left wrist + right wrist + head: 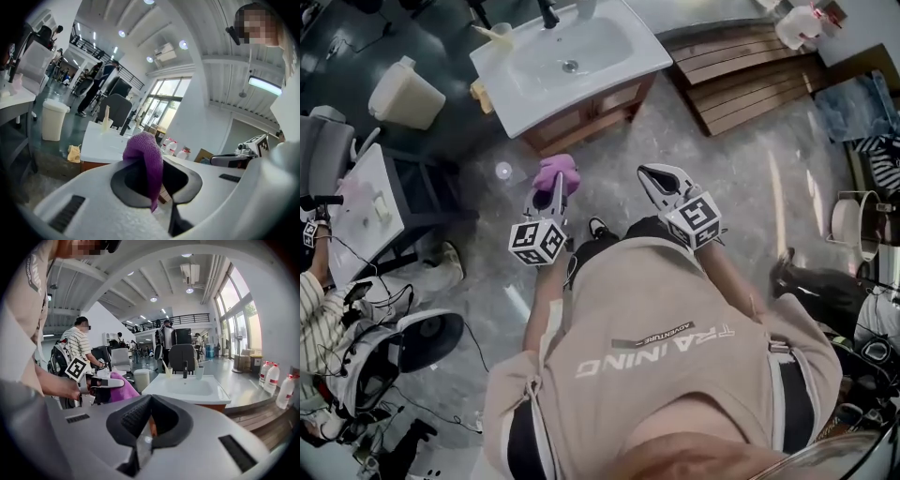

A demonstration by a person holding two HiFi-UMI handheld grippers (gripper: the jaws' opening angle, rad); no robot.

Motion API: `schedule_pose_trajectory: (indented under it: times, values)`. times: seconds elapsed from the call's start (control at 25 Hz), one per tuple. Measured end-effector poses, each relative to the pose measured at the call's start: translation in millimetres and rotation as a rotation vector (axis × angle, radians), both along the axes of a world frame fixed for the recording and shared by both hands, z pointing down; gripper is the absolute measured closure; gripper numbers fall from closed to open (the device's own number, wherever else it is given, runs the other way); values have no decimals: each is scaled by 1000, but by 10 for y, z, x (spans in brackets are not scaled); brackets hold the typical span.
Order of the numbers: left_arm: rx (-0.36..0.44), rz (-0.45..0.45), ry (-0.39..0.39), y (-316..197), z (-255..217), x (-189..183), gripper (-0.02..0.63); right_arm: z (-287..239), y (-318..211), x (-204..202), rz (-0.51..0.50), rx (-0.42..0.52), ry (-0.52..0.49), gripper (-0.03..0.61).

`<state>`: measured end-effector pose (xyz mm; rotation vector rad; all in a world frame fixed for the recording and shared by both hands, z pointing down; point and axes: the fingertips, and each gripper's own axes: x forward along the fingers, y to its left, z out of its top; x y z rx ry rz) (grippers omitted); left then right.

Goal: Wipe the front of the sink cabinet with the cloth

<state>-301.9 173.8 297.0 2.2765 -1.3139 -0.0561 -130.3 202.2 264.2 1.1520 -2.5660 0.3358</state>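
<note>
Cloth (559, 170) pinched in L tool (554, 185), bunched fwd toward sink cabinet (591, 113); R tool (650, 174) pressed together.

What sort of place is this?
Probably a large open workspace or lab, not a home: the sink cabinet stands free on the floor, with office chairs and a balcony behind.

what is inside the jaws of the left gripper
A purple knitted cloth, pinched by the left gripper. It bunches above the jaws, one end hanging down. The clamped part is covered by the cloth itself.
</note>
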Motion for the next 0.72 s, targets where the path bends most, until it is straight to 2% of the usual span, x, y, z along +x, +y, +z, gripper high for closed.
schedule_pose_trajectory:
  times: [0.4, 0.72]
  values:
    - [-31, 19, 9, -215, 191, -37, 574, 12, -411, -187, -22, -4, 25, 566]
    - [-71, -63, -11, -471, 295, -175, 574, 135, -763, -331, -116, -33, 10, 566]
